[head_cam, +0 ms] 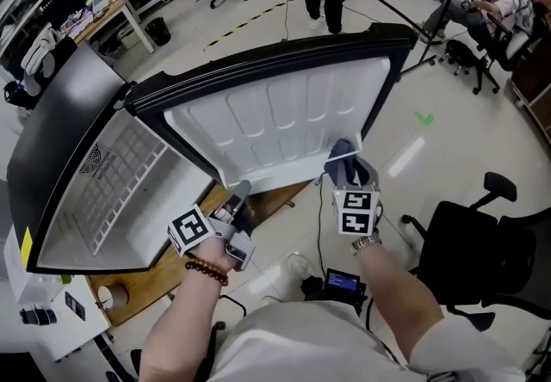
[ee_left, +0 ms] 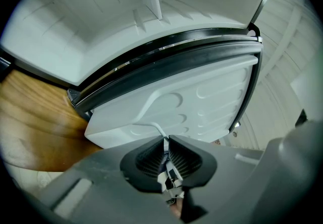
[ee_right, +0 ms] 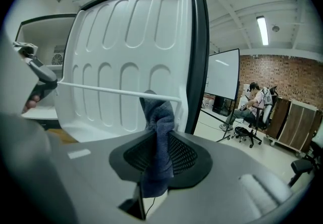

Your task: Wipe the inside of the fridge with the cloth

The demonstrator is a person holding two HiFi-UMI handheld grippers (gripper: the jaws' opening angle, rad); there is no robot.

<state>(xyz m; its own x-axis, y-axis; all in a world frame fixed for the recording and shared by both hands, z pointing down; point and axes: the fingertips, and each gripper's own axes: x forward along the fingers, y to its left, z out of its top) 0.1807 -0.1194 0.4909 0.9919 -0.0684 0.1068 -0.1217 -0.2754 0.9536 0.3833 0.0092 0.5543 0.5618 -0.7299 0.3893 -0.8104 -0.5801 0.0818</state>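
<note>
Cloth (ee_right: 157,132), a soft blue-grey knit, stands bunched upright between the jaws of the right gripper (ee_right: 159,143), which are clamped on it. Its tip comes up to the thin white rail (ee_right: 111,91) that crosses the door (head_cam: 284,113). I cannot tell whether it touches.

The left gripper (ee_left: 165,143) is pinched nearly shut on that same rail, at its far end, and holds the door open.

The door's liner is hard, glossy white plastic moulded in rounded ribs, edged by a dark rubbery gasket (ee_right: 199,56). The rail's long axis runs across the door, from one gripper to the other.

In the head view the fridge (head_cam: 52,148) cavity opens to the left of both hands, with smooth pale walls and a wire shelf (head_cam: 120,174). The left hand is nearer it, but the cloth is in the right. So the wipe likely means carrying the right gripper leftward past the door's hinge side, unless the liner straight ahead gets wiped first.
</note>
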